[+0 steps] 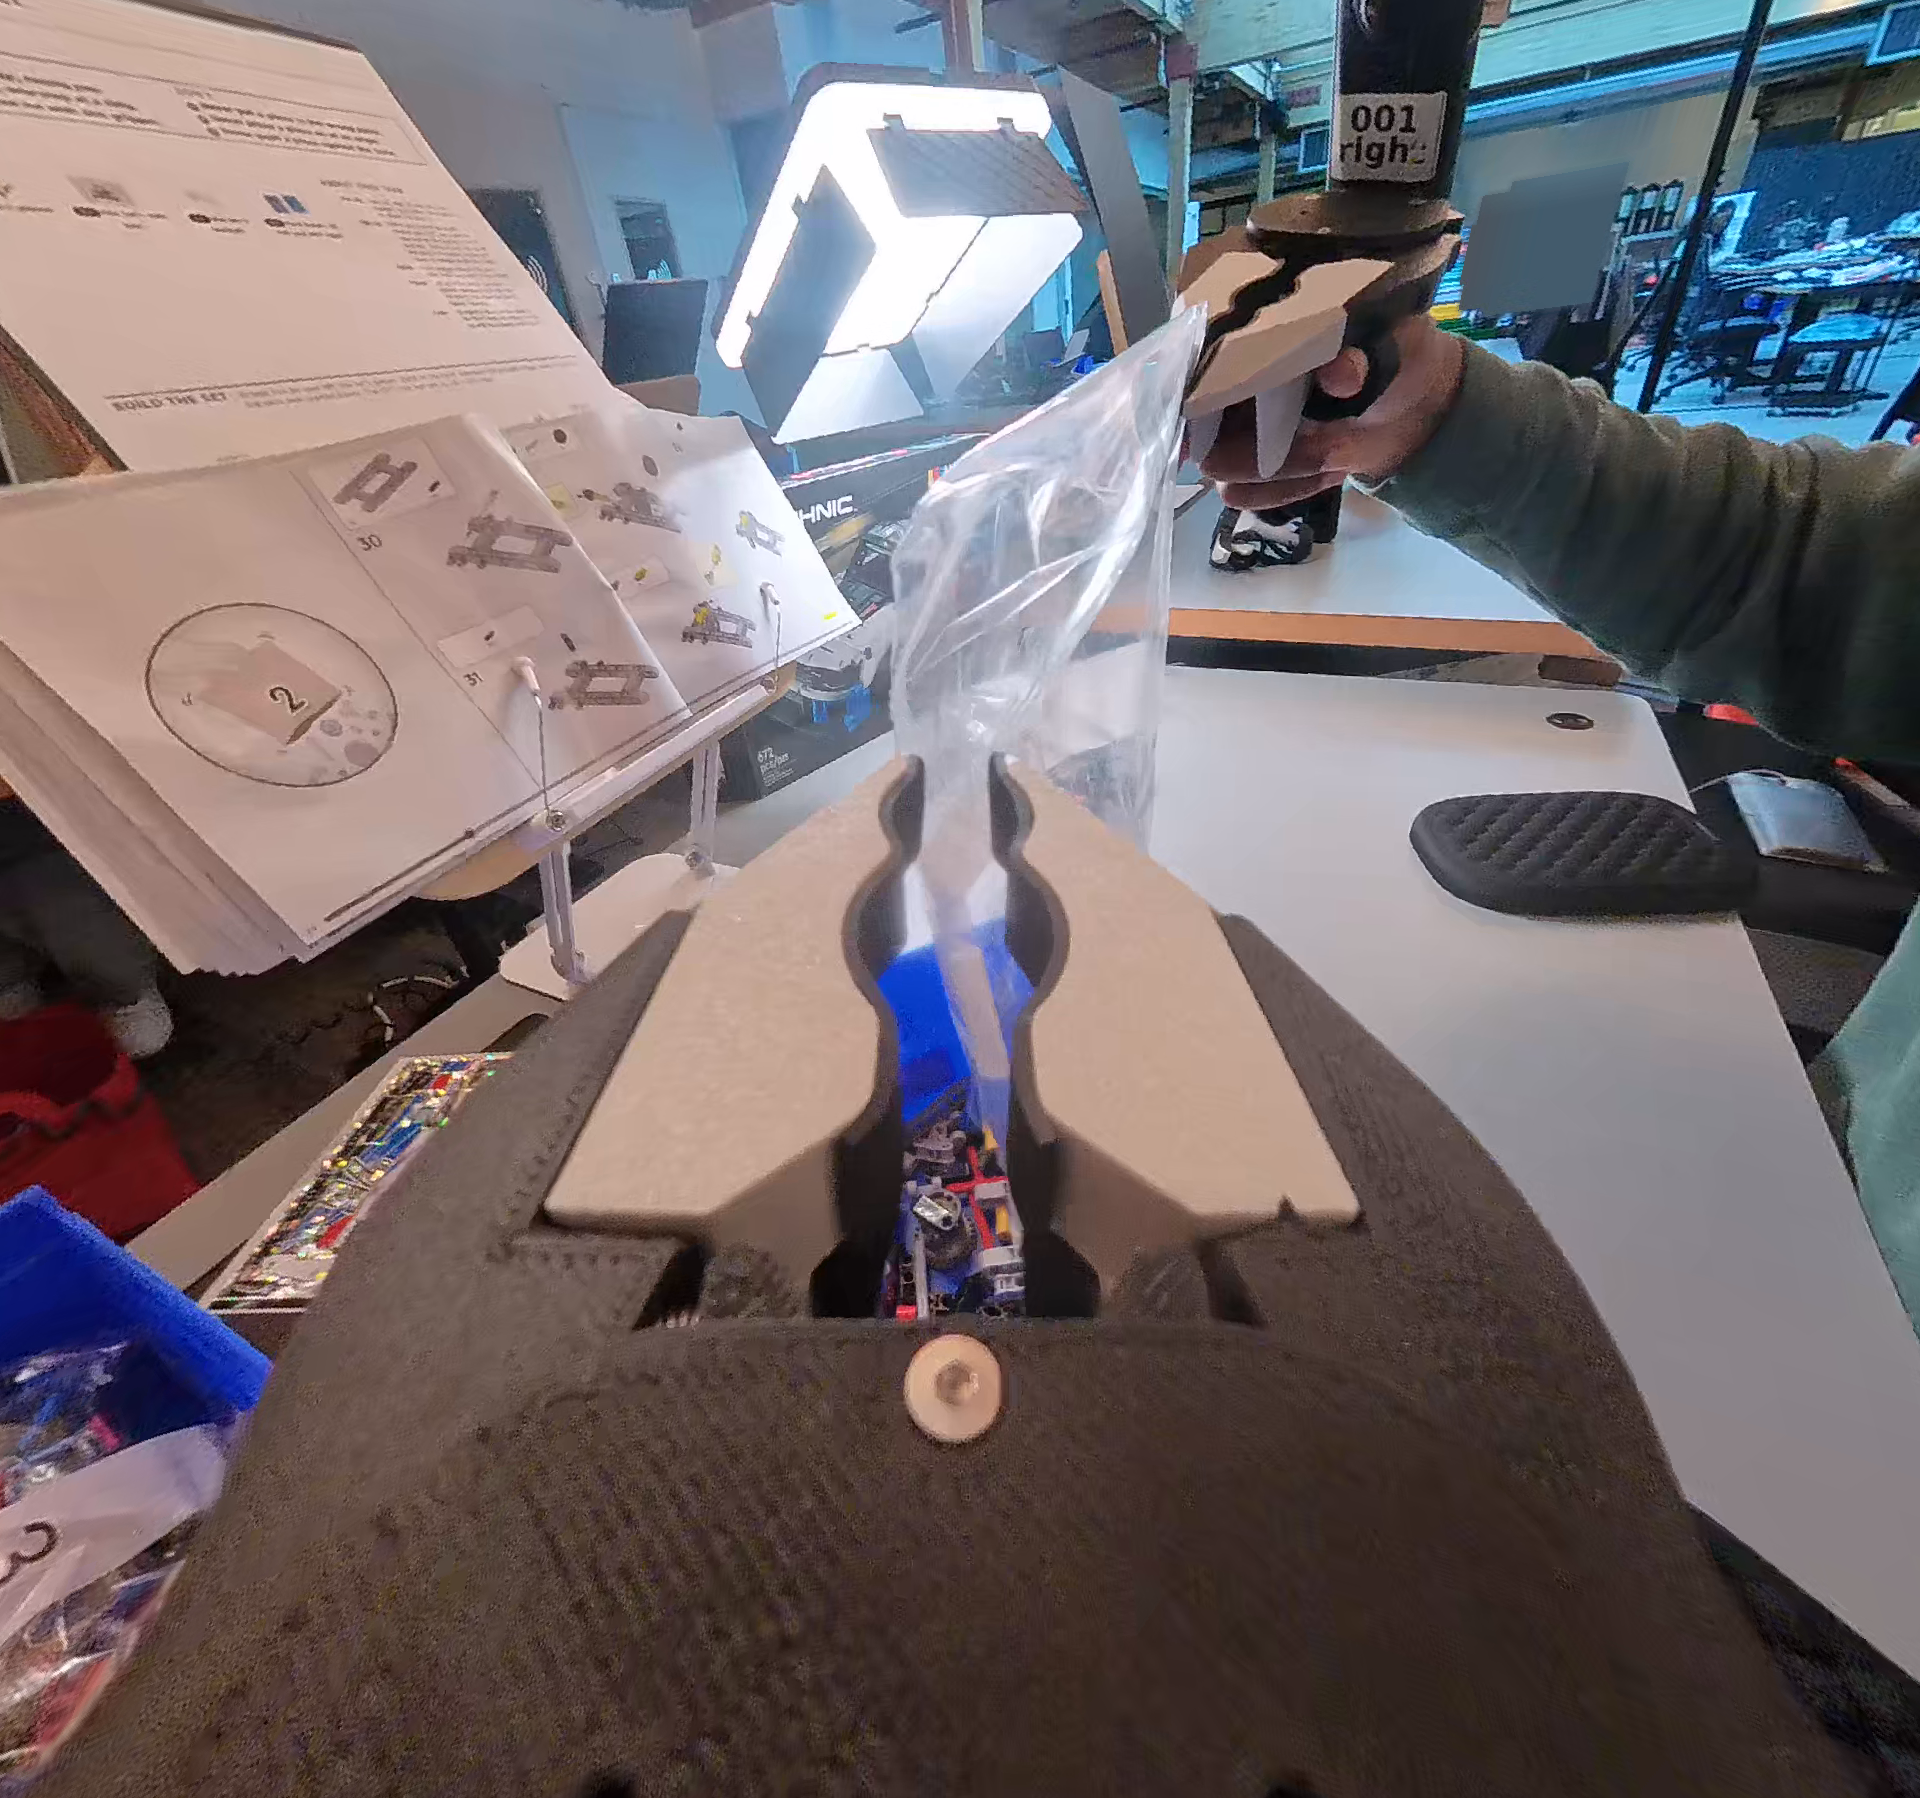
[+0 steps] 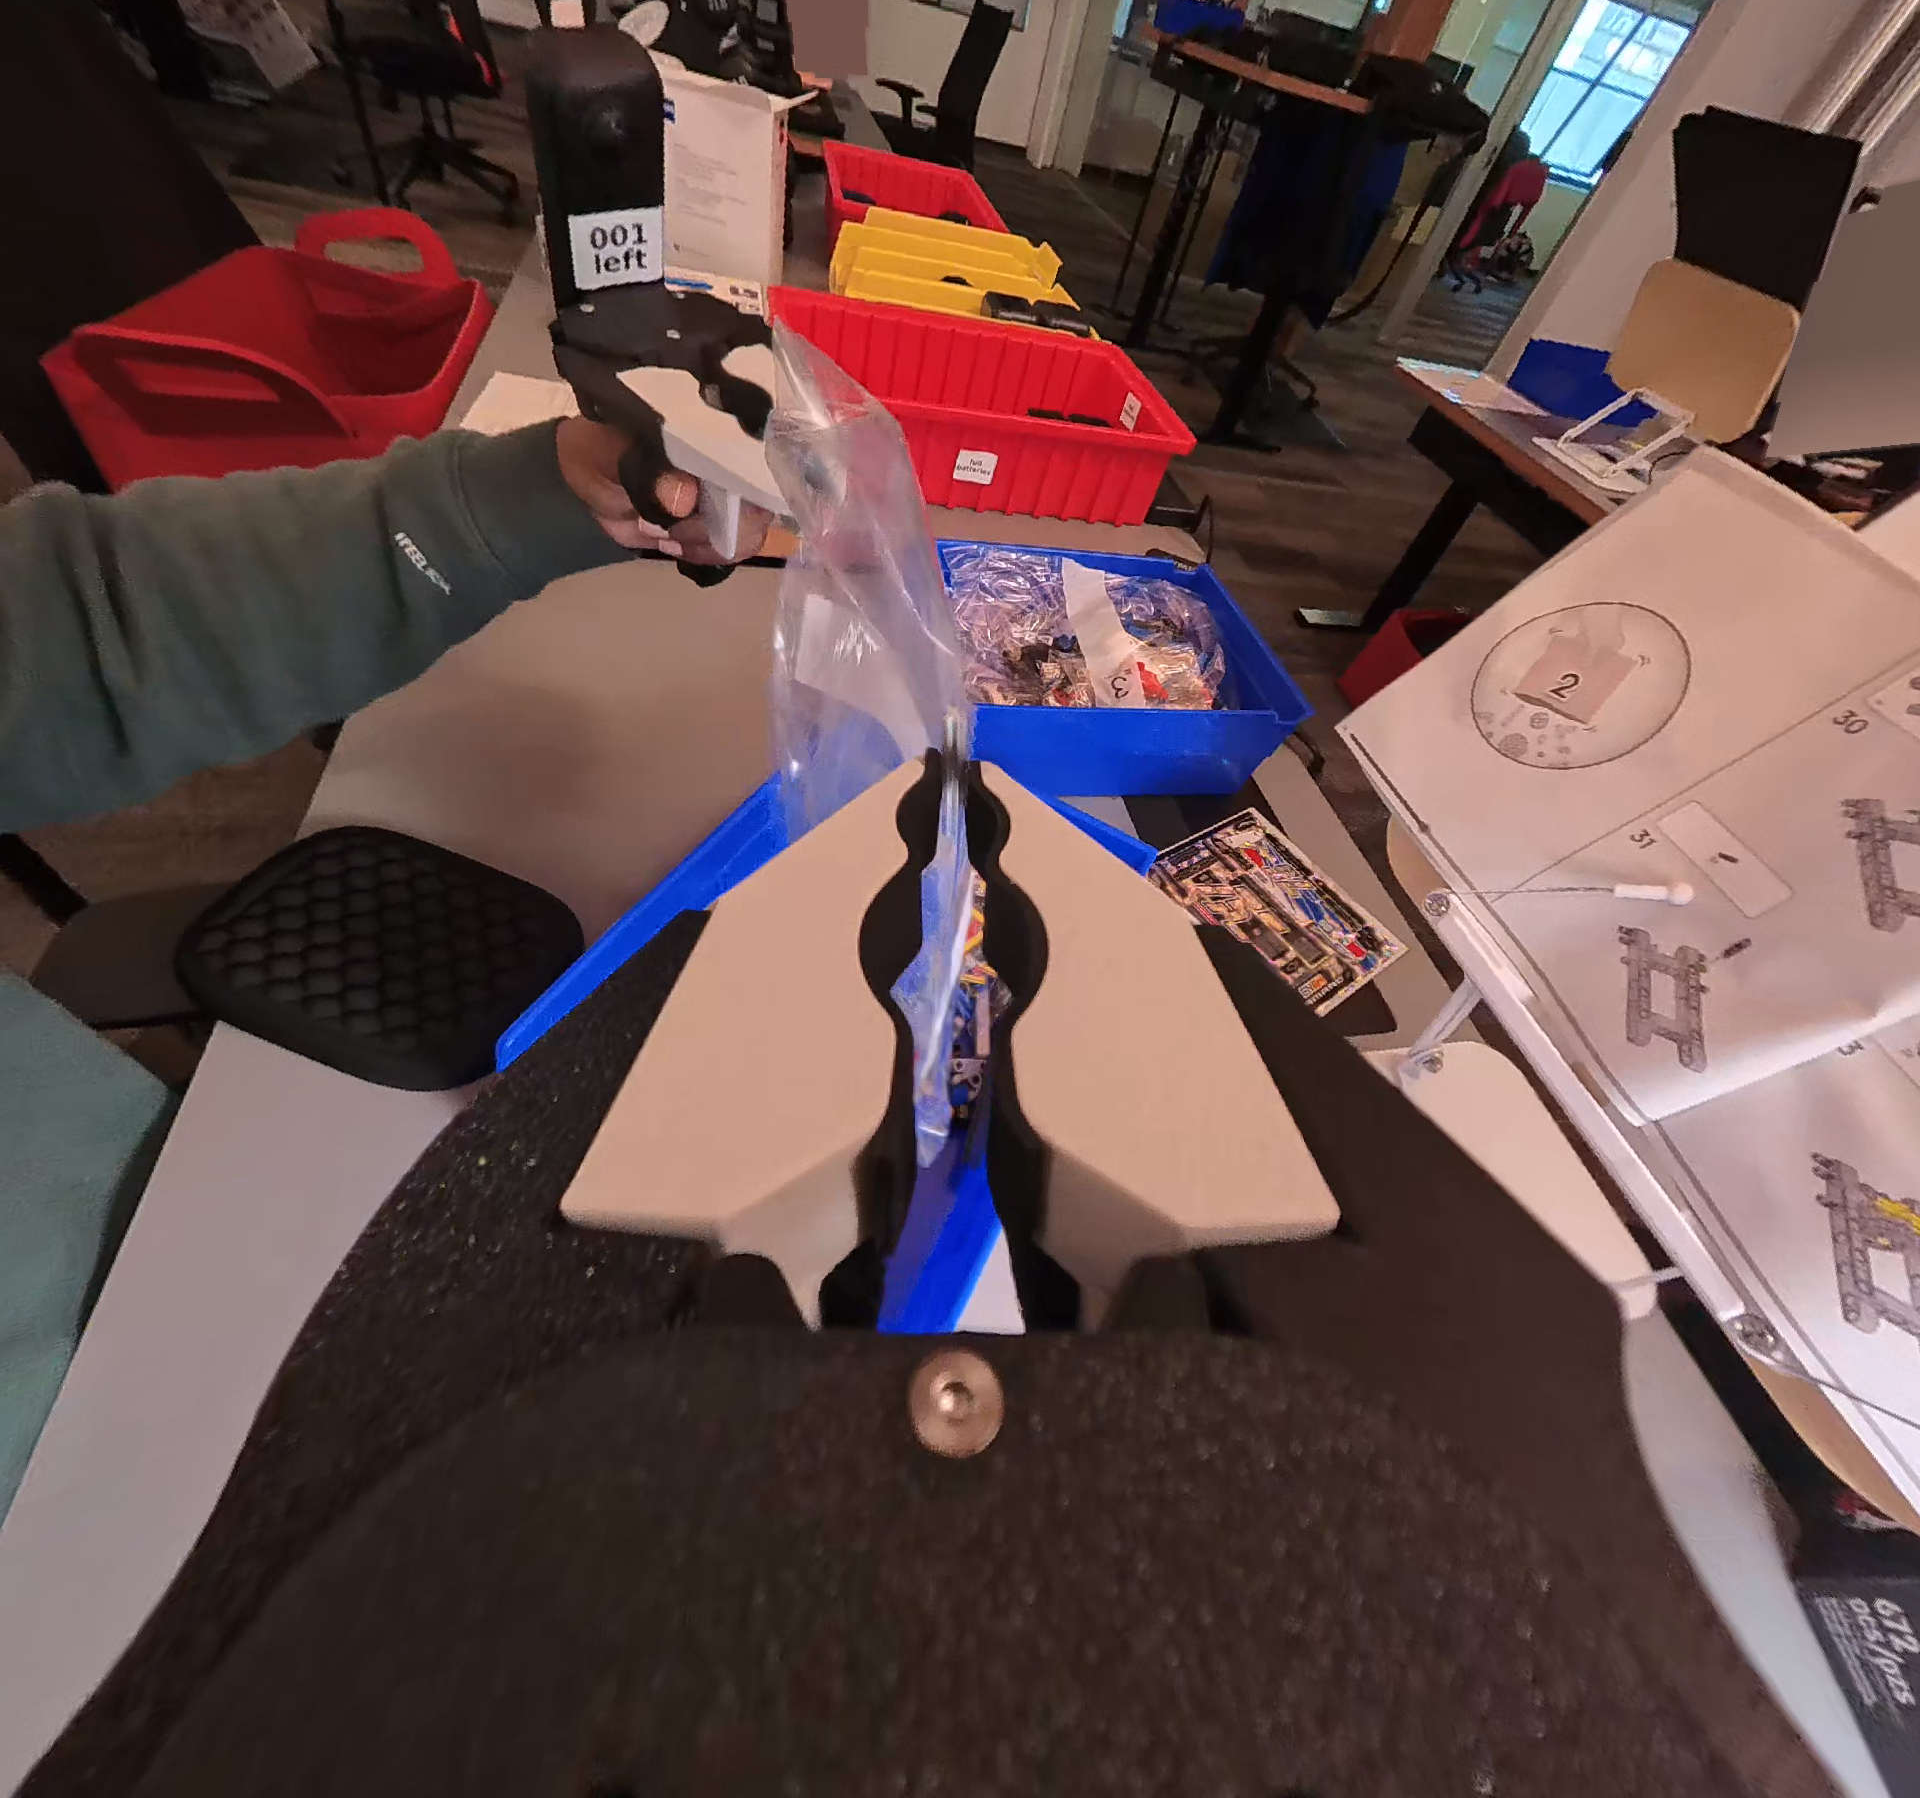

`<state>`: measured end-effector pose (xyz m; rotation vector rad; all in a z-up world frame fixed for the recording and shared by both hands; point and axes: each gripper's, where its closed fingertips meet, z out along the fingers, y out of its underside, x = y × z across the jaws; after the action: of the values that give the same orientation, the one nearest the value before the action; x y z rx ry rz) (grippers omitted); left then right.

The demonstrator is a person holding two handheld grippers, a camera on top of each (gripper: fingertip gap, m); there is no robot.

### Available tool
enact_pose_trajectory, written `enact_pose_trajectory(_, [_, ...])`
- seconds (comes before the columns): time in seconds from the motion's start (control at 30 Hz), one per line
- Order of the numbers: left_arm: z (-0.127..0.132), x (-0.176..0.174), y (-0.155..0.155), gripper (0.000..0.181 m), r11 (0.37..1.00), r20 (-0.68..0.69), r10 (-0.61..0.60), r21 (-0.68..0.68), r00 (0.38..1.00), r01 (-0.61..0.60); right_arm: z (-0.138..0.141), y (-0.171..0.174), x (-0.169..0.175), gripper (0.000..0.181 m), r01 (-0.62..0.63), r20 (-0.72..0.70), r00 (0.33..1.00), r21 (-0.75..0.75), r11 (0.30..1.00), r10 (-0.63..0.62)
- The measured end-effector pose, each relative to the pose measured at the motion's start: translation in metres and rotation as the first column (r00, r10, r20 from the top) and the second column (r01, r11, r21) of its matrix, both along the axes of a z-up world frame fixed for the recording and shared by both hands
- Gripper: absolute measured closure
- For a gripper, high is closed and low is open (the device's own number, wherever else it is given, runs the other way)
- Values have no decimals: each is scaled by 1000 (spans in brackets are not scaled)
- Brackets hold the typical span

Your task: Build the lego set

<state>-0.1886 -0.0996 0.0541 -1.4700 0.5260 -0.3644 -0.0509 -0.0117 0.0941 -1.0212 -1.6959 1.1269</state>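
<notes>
Sitting over white table in workshop, both grippers, left and right, clamped onto clear bag.

bag: clear glossy plastic | fingers: matt grey | bin: smooth blue plastic

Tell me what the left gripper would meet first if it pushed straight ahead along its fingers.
Probably only the clear plastic bag it already pinches; that stretches ahead toward the right gripper. Beyond the bag lies open white table, then the set's dark box. Depth is hard to judge in this wide view.
</notes>
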Motion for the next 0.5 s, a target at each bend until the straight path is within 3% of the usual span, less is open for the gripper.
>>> enact_pose_trajectory(0.1, [-15,5,5,164,999,40,-21,-33,999,22,-2,6,5,178,-1,-14,1000,-48,999,0])
enact_pose_trajectory(0.17, [-38,13,15,146,998,22,-21,-50,1000,22,-5,12,6,178,-2,-24,1000,-104,995,0])
enact_pose_trajectory(0.27, [-66,32,30,136,987,86,-108,-110,990,118,0,24,6,178,-2,-51,999,-178,984,-7])
enact_pose_trajectory(0.3, [-72,35,36,138,981,105,-131,-129,986,144,3,27,7,178,-5,-61,998,-201,980,-7])
enact_pose_trajectory(0.4, [-75,44,49,176,970,82,-186,-146,979,196,7,40,8,178,17,-79,996,-208,978,-34])
enact_pose_trajectory(0.5, [-66,43,52,181,960,70,-225,-157,972,234,9,57,13,179,60,-92,992,-206,977,-80])
